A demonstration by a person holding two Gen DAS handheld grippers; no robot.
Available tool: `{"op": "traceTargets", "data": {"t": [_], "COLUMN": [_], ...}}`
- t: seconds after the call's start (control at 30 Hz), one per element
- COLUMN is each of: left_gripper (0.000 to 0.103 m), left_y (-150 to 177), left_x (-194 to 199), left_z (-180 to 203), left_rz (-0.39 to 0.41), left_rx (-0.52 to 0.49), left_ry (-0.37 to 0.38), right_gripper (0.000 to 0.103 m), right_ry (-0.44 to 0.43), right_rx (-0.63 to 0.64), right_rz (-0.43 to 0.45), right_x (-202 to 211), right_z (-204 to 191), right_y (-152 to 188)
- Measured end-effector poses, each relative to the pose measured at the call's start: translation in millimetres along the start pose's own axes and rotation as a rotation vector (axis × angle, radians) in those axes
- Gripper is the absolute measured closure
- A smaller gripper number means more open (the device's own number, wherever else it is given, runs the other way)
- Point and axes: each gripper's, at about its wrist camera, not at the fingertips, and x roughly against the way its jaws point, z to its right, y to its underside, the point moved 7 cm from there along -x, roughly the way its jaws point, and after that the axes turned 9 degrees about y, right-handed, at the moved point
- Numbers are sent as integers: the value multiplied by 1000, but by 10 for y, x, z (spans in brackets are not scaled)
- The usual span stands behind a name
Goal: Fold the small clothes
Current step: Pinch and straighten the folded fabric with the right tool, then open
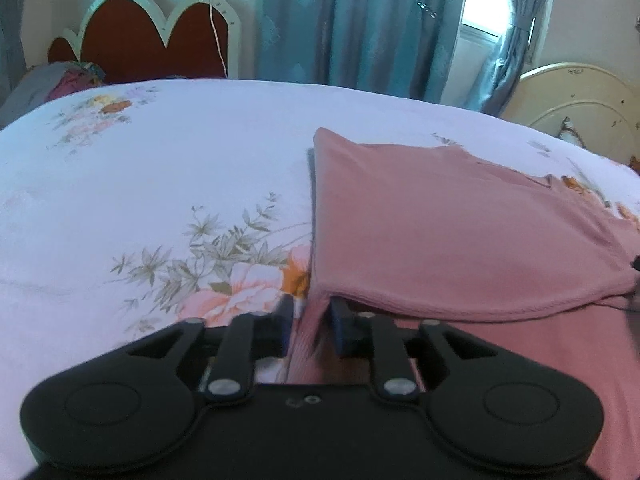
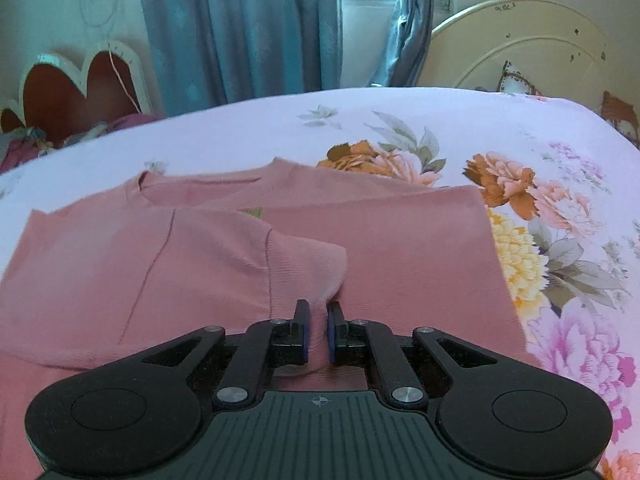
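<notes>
A small pink ribbed shirt lies on the floral bedsheet, partly folded over itself. In the left wrist view my left gripper is shut on the shirt's left edge, with pink fabric pinched between the blue pads. In the right wrist view the same pink shirt spreads ahead, with the neckline at the far side and a sleeve folded across the body. My right gripper is shut on the sleeve's end, with fabric bunched between its fingers.
The bed has a pale sheet with flower prints. A red scalloped headboard and bundled cloth stand at the far left. Teal curtains and a window are behind. A cream round headboard is at the far right.
</notes>
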Motion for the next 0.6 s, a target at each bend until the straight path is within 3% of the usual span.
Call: {"op": "traceTargets", "data": {"t": [0.1, 0.17, 0.2, 0.37, 0.57, 0.6], "left_gripper": [73, 61, 61, 61, 61, 61], "left_y": [1, -23, -50, -289, -615, -654], "left_x": [107, 169, 185, 48, -423, -497], "left_z": [-44, -79, -91, -34, 131, 136], "left_rz": [1, 11, 18, 32, 21, 19], "left_rx": [31, 62, 79, 119, 111, 116], "left_ry": [15, 18, 18, 55, 76, 73], "right_gripper": [90, 66, 51, 51, 51, 57], "right_ry": [8, 10, 10, -24, -32, -41], "right_rx": [-11, -36, -49, -63, -104, -109], "right_rz": [33, 44, 50, 3, -50, -62], "right_x": [91, 98, 77, -143, -484, -517], "right_z": [34, 72, 88, 7, -114, -141], "right_y": [-103, -160, -184, -220, -275, -271]}}
